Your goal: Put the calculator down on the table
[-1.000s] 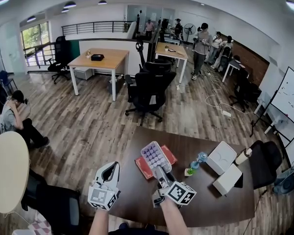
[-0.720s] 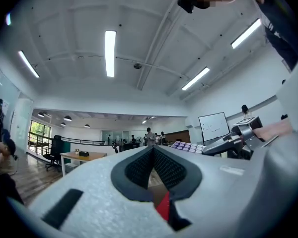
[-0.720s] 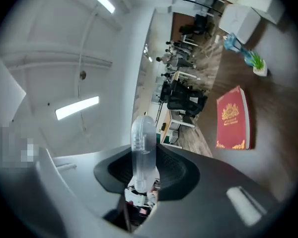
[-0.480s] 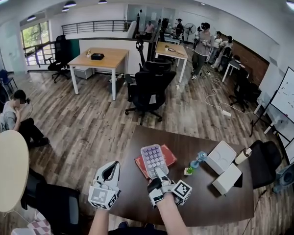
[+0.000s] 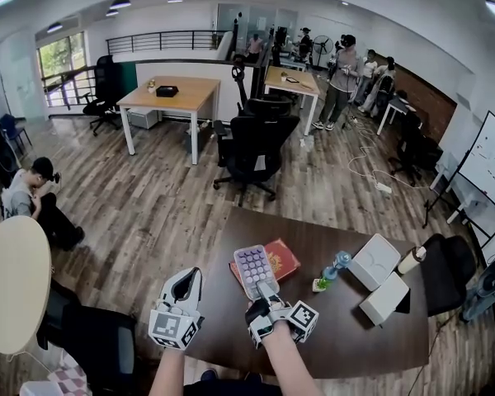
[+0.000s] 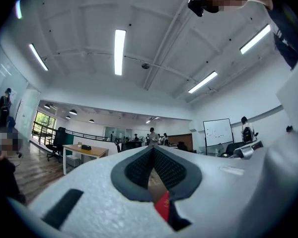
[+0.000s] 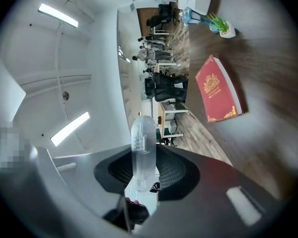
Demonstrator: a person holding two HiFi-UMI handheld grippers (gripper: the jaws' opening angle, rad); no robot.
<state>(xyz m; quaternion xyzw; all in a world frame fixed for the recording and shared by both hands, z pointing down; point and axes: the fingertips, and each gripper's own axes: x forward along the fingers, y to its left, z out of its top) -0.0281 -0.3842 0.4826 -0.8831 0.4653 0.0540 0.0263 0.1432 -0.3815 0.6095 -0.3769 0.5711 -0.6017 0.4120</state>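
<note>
Not yet set down. Gripping the calculator by its near end with the right gripper, fingers narrowed onto the thin pale casing, seen edge-on in the right gripper view. Holding it keys-up above the desk, near the left edge, overlapping the left side of the red book; cannot tell whether touching the book or clear of it. Keeping no part for the left gripper: held out off the desk's left edge, fingers pressed together at the tips with nothing between them.

Judged roughly midway: in hand and over the desk, release to come. Left to do: bring down onto bare wood, probably just beside the book rather than across it, lay flat, spread the fingers, draw back. Worth watching for a rocking rest if landed half on the book.

Little to read. On the book cover, a gold emblem and a gold corner ornament, no legible words. On the calculator, rows of round lilac keys, markings too small to make out. On the marker cubes, only black-and-white squares. On the whiteboard at far right, faint marks, unreadable.
</note>
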